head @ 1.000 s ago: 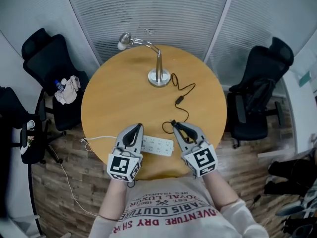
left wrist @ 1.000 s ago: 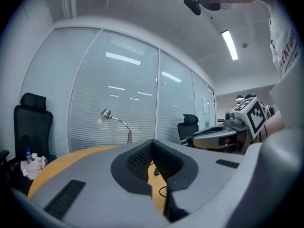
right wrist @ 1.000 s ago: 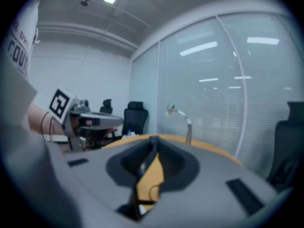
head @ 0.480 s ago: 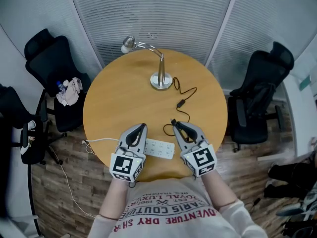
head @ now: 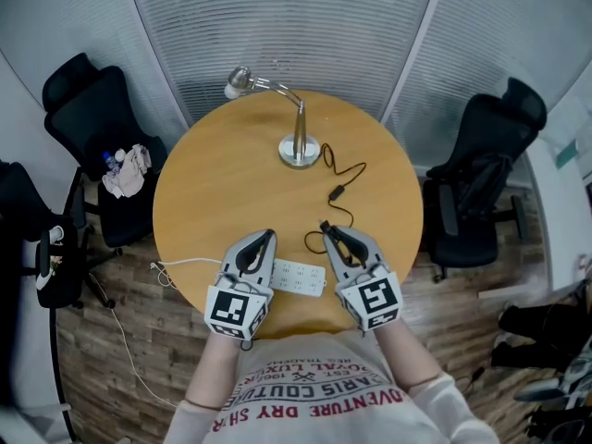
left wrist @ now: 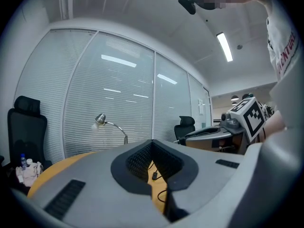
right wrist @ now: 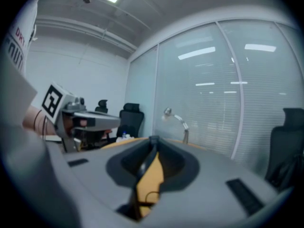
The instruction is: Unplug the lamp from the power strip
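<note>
Wood-top round table (head: 213, 202) in the head view, with the lamp (head: 298, 141) at the far side. Its black cord (head: 350, 169) snakes back toward the person. The white power strip (head: 298, 276) sits at the near edge. The left hand-held gripper (head: 267, 235) lies over the strip's left end. The right hand-held gripper (head: 327, 232) is just past the strip with a small black plug (head: 323, 225) at its tip. So I'd say the plug is out of the strip.

Left gripper view: jaws clenched tip to tip with nothing in them, just table and cord showing beyond.

Right gripper view: jaws nearly together, pinching something thin and dark at the tip. It's probably that plug, though it's blurry here (a loop of cord shows on the table below).

To finish cleanly, I'd keep the left one steadying the strip. Then I'd set the plug down on bare table without tugging the cord, so the lamp stays put.

Writing: the shirt (head: 314, 391) has red print, upside down, partly readable as "COUTU" and "VENTURE DRY". I can't see any brand on the strip or lamp.
</note>
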Demonstrator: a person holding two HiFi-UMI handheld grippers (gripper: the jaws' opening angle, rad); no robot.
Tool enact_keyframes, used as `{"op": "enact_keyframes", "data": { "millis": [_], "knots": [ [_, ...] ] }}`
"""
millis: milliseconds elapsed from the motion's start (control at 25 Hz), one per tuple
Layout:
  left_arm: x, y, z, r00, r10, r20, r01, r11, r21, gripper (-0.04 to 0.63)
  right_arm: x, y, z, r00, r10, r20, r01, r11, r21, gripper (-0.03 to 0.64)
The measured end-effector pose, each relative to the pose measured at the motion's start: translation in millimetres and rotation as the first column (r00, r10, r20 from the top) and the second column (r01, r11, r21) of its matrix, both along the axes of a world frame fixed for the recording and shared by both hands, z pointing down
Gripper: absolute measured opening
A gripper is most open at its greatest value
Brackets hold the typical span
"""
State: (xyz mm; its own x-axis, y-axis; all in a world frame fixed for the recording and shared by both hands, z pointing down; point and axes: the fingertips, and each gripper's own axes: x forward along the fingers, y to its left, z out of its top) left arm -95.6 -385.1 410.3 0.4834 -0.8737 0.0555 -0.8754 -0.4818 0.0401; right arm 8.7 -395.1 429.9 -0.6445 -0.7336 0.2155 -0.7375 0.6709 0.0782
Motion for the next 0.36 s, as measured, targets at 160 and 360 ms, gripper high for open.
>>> {"op": "enact_keyframes", "data": {
  "millis": [160, 360],
  "knots": [
    [1.4, 1.9, -3.1, 1.000, 0.006, -0.003, -0.006, 1.000, 0.006, 0.028, 0.9, 1.6, 0.1, 1.000, 0.007, -0.002, -0.007, 1.000, -0.001, 0.072],
    [-1.9, 3.3, -7.6, 1.000, -0.002, -0.012, 0.002, 1.000, 0.011, 0.028, 0.5, 3.0, 2.5, 1.000, 0.009, 0.001, -0.009, 1.000, -0.014, 0.072]
  ]
}}
